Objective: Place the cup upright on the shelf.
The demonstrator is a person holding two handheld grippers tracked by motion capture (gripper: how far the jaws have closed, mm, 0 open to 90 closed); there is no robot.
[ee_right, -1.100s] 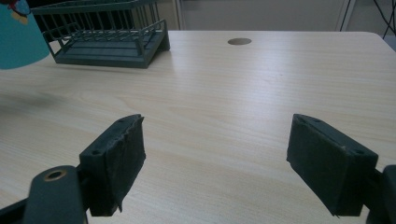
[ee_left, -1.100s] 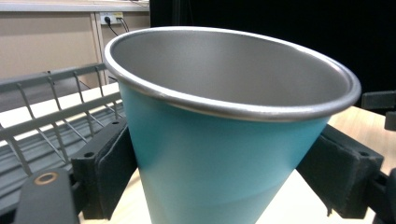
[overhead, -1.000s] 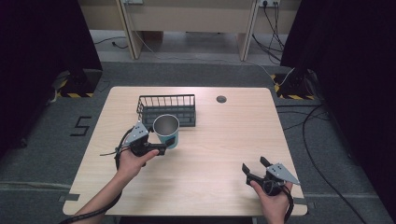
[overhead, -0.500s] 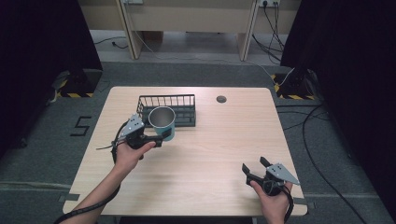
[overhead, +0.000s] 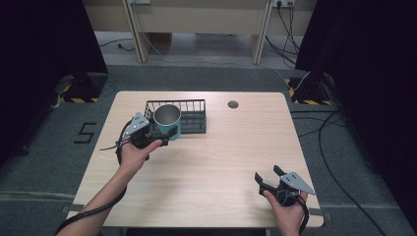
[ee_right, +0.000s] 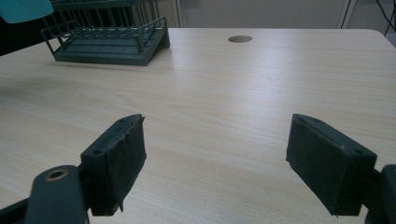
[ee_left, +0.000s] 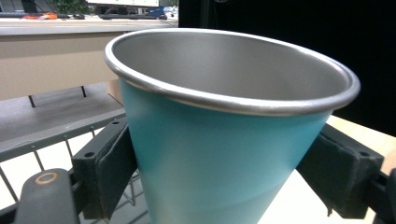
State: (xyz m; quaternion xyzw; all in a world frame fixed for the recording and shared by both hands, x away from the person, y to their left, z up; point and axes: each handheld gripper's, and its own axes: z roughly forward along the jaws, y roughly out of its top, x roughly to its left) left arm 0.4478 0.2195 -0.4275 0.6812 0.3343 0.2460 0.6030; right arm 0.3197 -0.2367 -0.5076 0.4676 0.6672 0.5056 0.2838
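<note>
Gripping tapered teal steel-lined cup (ee_left: 210, 154) w/ left hand-held gripper (overhead: 150, 135).

Left gripper (overhead: 164, 139) at ten o'clock, jaws clamped, forearm stretched forward from seven o'clock, right gripper (overhead: 268, 178) at five o'clock, jaws spread wide, wrist low.

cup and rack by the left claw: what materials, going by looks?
Cup: likely steel. Brushed grey inside, rolled bare rim, matte teal coat outside.
Rack: looks like dark coated metal wire, thin bars in a grid; plastic cannot be excluded.
Left claw, shut on the cup: black pads, seemingly rubber or foam.
</note>
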